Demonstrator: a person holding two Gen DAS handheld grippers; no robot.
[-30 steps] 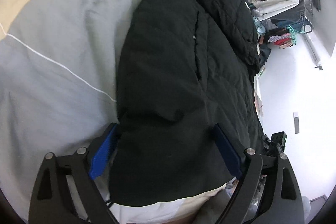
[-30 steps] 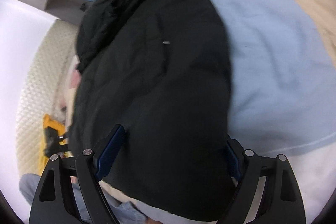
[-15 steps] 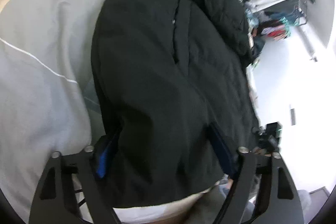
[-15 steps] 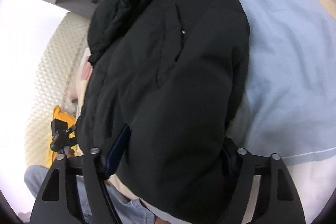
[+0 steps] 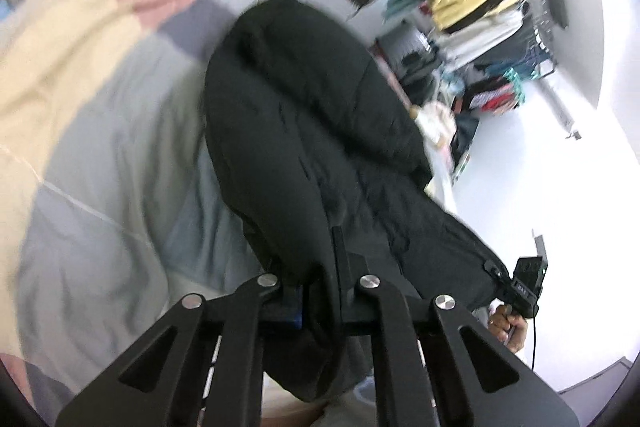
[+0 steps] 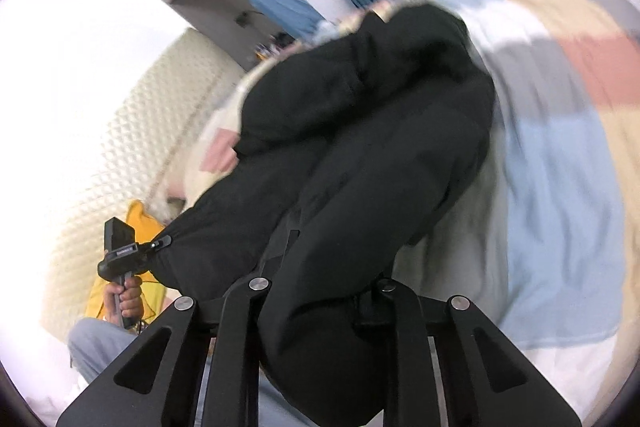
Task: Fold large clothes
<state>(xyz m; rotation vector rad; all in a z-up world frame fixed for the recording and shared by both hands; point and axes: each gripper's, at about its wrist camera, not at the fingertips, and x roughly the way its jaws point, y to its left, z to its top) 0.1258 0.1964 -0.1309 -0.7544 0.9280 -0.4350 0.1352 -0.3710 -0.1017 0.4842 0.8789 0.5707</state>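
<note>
Jacket: a black padded jacket (image 5: 320,131) lies lengthwise on a patchwork bedspread (image 5: 92,131), its near hem raised off the bed, its far end resting near the pink and grey patches.
Left gripper (image 5: 320,287): jaws have just closed and pinch a bunch of the near hem.
Right gripper (image 6: 320,287): likewise just closed, clamped on the hem at the other near corner.
Key relation: the jacket's long axis runs straight away from both grippers toward the far end; each holds one near corner, neither plainly nearer, so the fold would likely carry the hem forward over the body.
Hidden: the pads are buried in dark fabric; sleeves and collar cannot be made out; both views are blurred.
Also seen: a clothes rack (image 5: 480,7) beyond the bed.
</note>
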